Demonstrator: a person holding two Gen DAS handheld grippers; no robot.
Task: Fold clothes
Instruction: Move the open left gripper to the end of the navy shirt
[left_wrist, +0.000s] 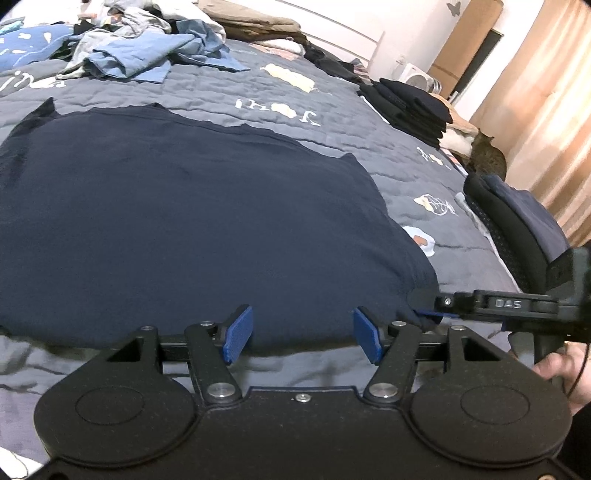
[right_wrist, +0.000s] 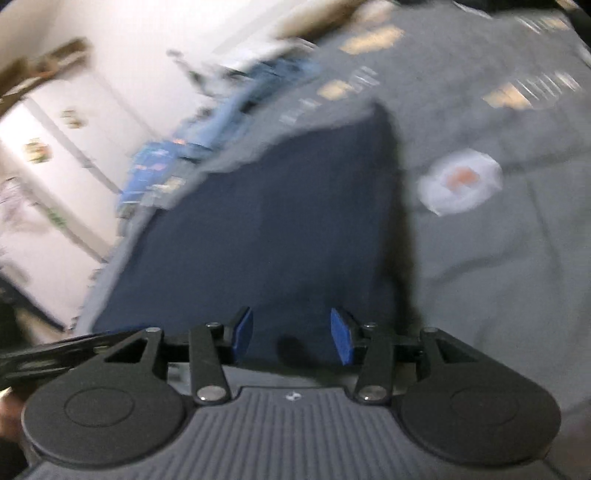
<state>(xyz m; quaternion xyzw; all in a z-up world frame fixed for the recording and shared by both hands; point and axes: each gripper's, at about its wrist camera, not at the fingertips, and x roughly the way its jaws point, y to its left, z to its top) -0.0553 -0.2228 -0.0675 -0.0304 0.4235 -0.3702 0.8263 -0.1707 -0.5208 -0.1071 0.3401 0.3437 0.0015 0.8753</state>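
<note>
A dark navy garment (left_wrist: 184, 229) lies spread flat on the grey quilted bedspread (left_wrist: 295, 92). My left gripper (left_wrist: 302, 334) is open at the garment's near edge, its blue pads (left_wrist: 238, 332) apart and the hem lying between them. My right gripper (left_wrist: 434, 313) comes in from the right at the garment's near right corner. The right wrist view is motion-blurred. There the right gripper (right_wrist: 291, 334) stands open with the navy garment (right_wrist: 277, 221) running between its pads (right_wrist: 341, 336); no cloth is pinched.
A heap of unfolded blue and grey clothes (left_wrist: 147, 55) sits at the far left of the bed. A stack of folded dark clothes (left_wrist: 410, 107) lies at the far right edge. A dark padded item (left_wrist: 517, 221) rests nearer on the right. A hand (left_wrist: 561, 369) holds the right gripper.
</note>
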